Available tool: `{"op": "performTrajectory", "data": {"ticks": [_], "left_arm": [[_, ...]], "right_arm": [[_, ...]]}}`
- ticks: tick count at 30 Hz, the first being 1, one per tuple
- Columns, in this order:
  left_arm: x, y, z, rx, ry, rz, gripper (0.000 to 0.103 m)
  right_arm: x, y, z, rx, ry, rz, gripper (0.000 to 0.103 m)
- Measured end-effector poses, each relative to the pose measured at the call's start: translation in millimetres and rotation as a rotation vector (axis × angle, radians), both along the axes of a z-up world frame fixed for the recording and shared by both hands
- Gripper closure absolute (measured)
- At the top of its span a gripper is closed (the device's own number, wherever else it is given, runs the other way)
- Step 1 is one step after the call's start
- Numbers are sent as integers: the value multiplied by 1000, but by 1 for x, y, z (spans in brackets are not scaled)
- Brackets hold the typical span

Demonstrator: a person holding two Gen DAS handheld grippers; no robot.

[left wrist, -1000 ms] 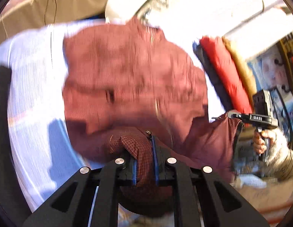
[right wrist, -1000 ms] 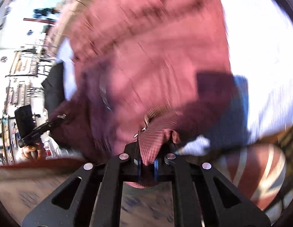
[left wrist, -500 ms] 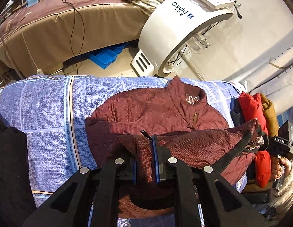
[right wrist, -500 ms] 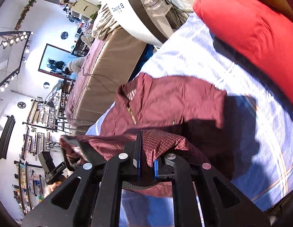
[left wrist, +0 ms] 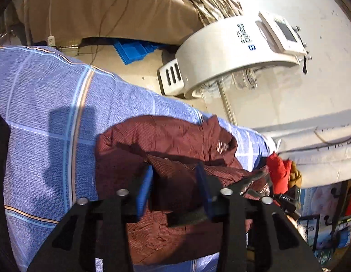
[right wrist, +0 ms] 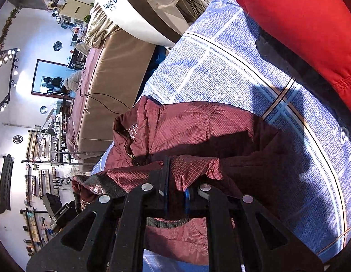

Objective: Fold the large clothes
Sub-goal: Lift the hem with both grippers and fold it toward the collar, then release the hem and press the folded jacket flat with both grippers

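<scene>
A maroon quilted jacket (left wrist: 166,140) lies on the blue checked bed sheet (left wrist: 39,95), collar towards the far side, its lower part folded up over itself. My left gripper (left wrist: 174,176) is open, with the folded hem lying loose between its blue pads. In the right wrist view the jacket (right wrist: 198,127) lies the same way. My right gripper (right wrist: 175,185) is shut on the jacket's folded hem edge. The other gripper shows at the left edge (right wrist: 59,213).
A red padded garment (right wrist: 300,22) and a mustard one (left wrist: 294,174) lie stacked at the jacket's right. A white curved machine (left wrist: 232,52) stands beyond the bed. A tan massage bed (left wrist: 96,6) and blue crate (left wrist: 134,49) are farther back.
The jacket's lower half was swung up and laid over its upper part. My left gripper has opened and let the hem go. My right gripper still holds its edge.
</scene>
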State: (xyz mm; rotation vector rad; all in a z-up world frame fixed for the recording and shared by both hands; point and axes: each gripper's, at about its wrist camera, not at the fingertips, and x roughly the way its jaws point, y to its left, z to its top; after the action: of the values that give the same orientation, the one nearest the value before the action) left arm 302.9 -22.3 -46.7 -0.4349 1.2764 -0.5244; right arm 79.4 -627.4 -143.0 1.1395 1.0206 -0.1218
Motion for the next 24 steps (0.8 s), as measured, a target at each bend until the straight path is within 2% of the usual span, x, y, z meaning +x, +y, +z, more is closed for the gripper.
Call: {"op": "performTrajectory", "data": {"ticks": [1,2,4,6,9,12,14,15,16,17,18,21,24], "left_arm": [[1,8,8,21,-43,44,30],[0,15,18,42,-96,72,28],[-3,17,25,95,-135,56,27],[-15,3,24,209,-159,-31,27],[-58,-40,10,386,-231,-246,26],[-111,-77,-12,470,-277,-408,24],[-140,-96,-26,488,-277,-458,24],[-150,-101,-33,487,-270,-472,23],[-160,-108,-39,489,-264,-486,23],[-168,-114,-43,501,-267,-496,23],[-175,-119,-47,520,-274,-498,22],[-179,-129,-54,560,-267,-469,21],[-175,-132,-52,602,-282,-428,20]], "right_arm": [[1,-3,-4,19,13,-13,92],[3,-7,-9,47,27,-29,92],[4,-12,-18,91,46,-58,88],[5,-16,-27,133,57,-83,84],[6,-18,-34,165,71,-106,77],[3,-19,-34,205,79,-154,72],[-3,-17,-30,209,70,-184,68],[-6,-14,-25,188,64,-187,66],[-8,-10,-19,150,61,-180,58],[-10,-7,-10,93,59,-170,44],[-13,-3,1,13,61,-161,38],[-18,12,28,-213,48,-95,34],[-22,45,40,-407,56,35,29]]}}
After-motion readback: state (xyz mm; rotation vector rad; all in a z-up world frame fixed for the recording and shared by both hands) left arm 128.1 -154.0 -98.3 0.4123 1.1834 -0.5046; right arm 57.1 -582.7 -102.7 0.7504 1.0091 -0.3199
